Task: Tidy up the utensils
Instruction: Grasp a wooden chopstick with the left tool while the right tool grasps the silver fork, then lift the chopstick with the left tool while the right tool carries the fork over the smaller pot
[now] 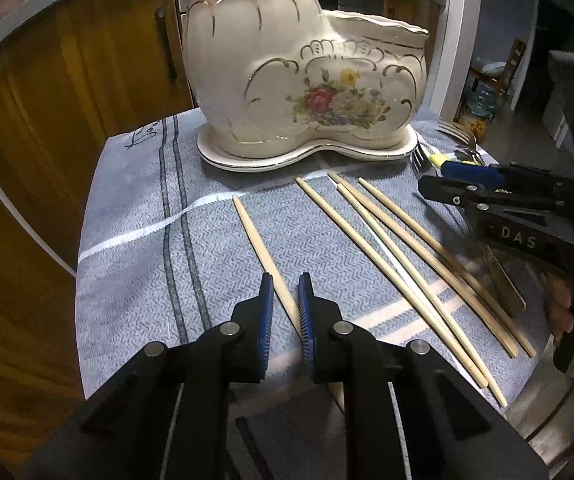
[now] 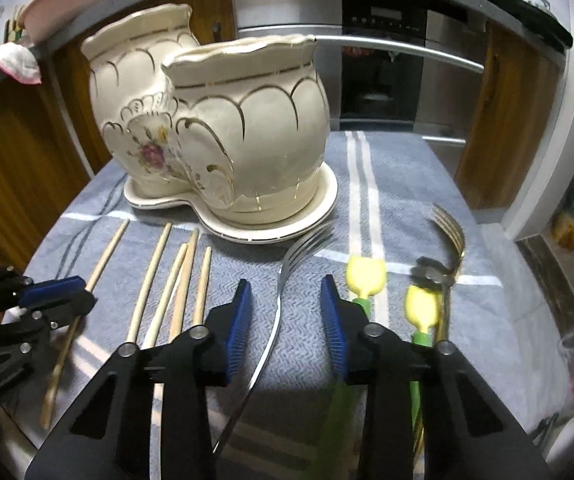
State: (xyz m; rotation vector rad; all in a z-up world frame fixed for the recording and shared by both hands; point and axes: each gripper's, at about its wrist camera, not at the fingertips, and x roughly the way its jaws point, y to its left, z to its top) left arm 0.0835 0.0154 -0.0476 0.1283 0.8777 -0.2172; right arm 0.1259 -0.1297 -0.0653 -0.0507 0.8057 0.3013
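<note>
Left wrist view: the left hand-held gripper (image 1: 285, 280) sits low over a blue-grey woven cloth (image 1: 135, 248), its ribbed blue pads nearly together around a single wooden chopstick (image 1: 253, 236); whether they press on it is hard to tell. To the right lie four more chopsticks (image 1: 399, 256), fanned and partly crossing. Behind stands a cream ceramic holder (image 1: 287, 68) with two pots, gold trim and a painted flower spray. At the right edge the right hand-held gripper (image 1: 439, 182) is cut off and blurred.

Right wrist view: only here do the forks show clearly. The right hand-held gripper (image 2: 285, 290) has its jaws partly apart, straddling a curved steel fork (image 2: 287, 272) without touching it. Just right lie two utensils with yellow heads and green handles (image 2: 365, 276), blurred, and a second fork (image 2: 453, 236). The surface under the cloth is hidden.
</note>
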